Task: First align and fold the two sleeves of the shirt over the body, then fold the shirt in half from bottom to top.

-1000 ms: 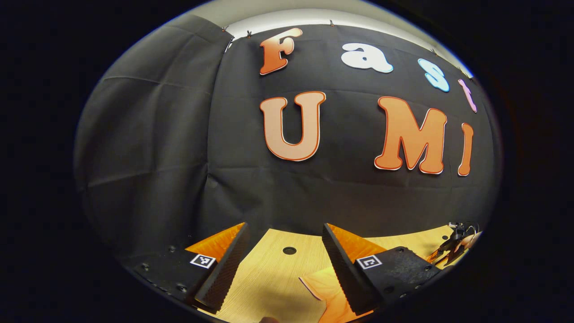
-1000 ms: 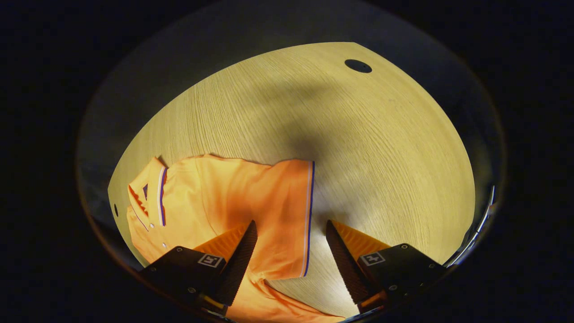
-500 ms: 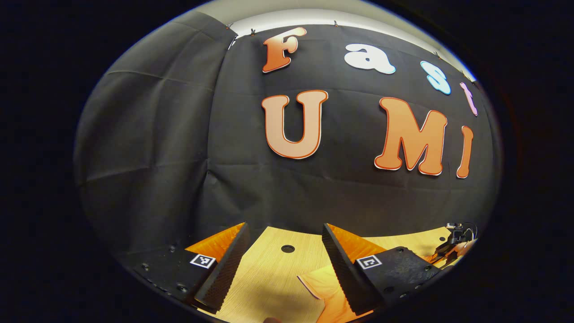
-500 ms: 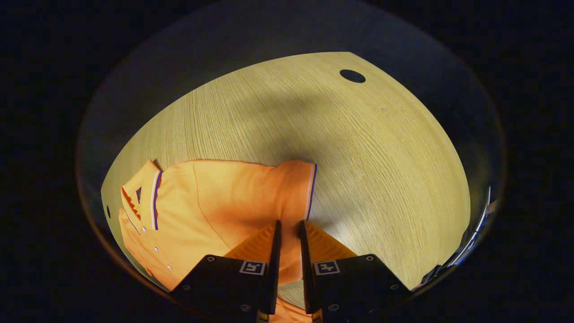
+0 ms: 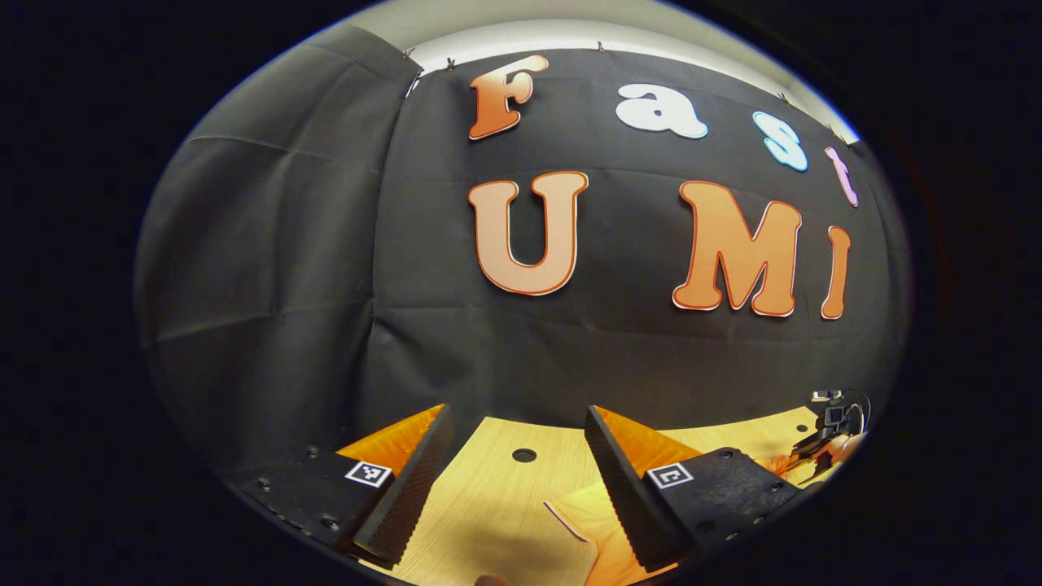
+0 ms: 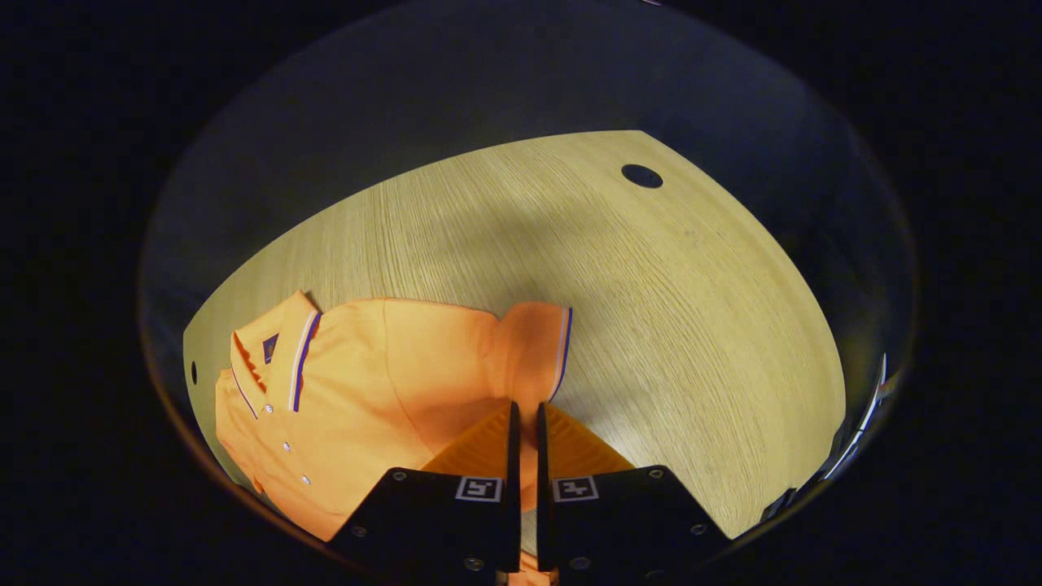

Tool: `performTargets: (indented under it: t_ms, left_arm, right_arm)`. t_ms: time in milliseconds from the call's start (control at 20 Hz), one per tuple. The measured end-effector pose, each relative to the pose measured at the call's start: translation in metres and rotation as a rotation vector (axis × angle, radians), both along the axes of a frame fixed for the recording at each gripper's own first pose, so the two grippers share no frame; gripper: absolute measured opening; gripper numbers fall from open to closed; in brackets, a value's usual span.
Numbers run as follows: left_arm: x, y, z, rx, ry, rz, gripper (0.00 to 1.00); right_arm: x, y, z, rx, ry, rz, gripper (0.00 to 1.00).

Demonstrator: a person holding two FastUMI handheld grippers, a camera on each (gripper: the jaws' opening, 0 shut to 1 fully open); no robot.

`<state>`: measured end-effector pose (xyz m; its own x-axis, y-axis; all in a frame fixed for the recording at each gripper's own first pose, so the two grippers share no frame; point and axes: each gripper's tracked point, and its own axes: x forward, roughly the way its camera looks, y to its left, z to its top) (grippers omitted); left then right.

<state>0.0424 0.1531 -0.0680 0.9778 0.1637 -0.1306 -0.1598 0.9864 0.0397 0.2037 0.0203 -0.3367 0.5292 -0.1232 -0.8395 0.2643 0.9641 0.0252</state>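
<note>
You worked in a booth hung with creased black cloth (image 5: 269, 268), pinned along its top edge below a pale strip of wall (image 5: 505, 32). Your table (image 6: 667, 309) was light wood with fine grain (a round dark hole (image 6: 641, 176) sat near its far corner). Light fell unevenly, and a soft shadow lay across the table's middle.
</note>
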Motion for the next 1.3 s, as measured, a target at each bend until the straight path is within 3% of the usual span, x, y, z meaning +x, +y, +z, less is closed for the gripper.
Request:
performTargets:
  t_ms: [250, 450, 600, 650, 700, 750, 800, 850, 900, 950, 1300]
  left_arm:
    - [-0.005, 0.007, -0.001, -0.018, -0.008, -0.026, 0.98]
    - [-0.013, 0.018, -0.001, -0.031, -0.007, -0.042, 0.98]
    - [-0.020, 0.027, 0.002, -0.032, -0.011, -0.053, 0.98]
    - [-0.022, 0.031, 0.003, -0.032, -0.012, -0.055, 0.98]
    - [-0.025, 0.034, 0.003, -0.033, -0.014, -0.056, 0.98]
    - [-0.028, 0.036, 0.003, -0.034, -0.013, -0.056, 0.98]
    - [-0.031, 0.038, 0.003, -0.035, -0.010, -0.057, 0.98]
    - [-0.032, 0.039, 0.002, -0.036, -0.005, -0.057, 0.98]
    - [-0.034, 0.040, 0.002, -0.038, 0.000, -0.060, 0.98]
    - [-0.035, 0.039, 0.000, -0.040, 0.003, -0.063, 0.98]
    - [-0.033, 0.019, -0.005, -0.065, 0.051, -0.097, 0.98]
  right_arm:
    - [-0.001, 0.028, 0.038, -0.010, -0.071, 0.062, 0.08]
    - [-0.012, 0.081, 0.051, 0.046, -0.097, 0.154, 0.08]
    - [-0.023, 0.131, 0.048, 0.128, -0.099, 0.269, 0.08]
    - [-0.029, 0.149, 0.046, 0.168, -0.089, 0.305, 0.13]
    - [-0.034, 0.165, 0.048, 0.205, -0.093, 0.344, 0.27]
    - [-0.037, 0.177, 0.050, 0.221, -0.103, 0.369, 0.64]
    - [-0.039, 0.184, 0.053, 0.229, -0.120, 0.380, 0.66]
    - [-0.039, 0.189, 0.055, 0.231, -0.133, 0.382, 0.84]
    - [-0.042, 0.190, 0.058, 0.231, -0.142, 0.378, 0.93]
    - [-0.042, 0.191, 0.062, 0.228, -0.158, 0.375, 0.99]
    - [-0.043, 0.160, 0.119, 0.181, -0.332, 0.334, 0.99]
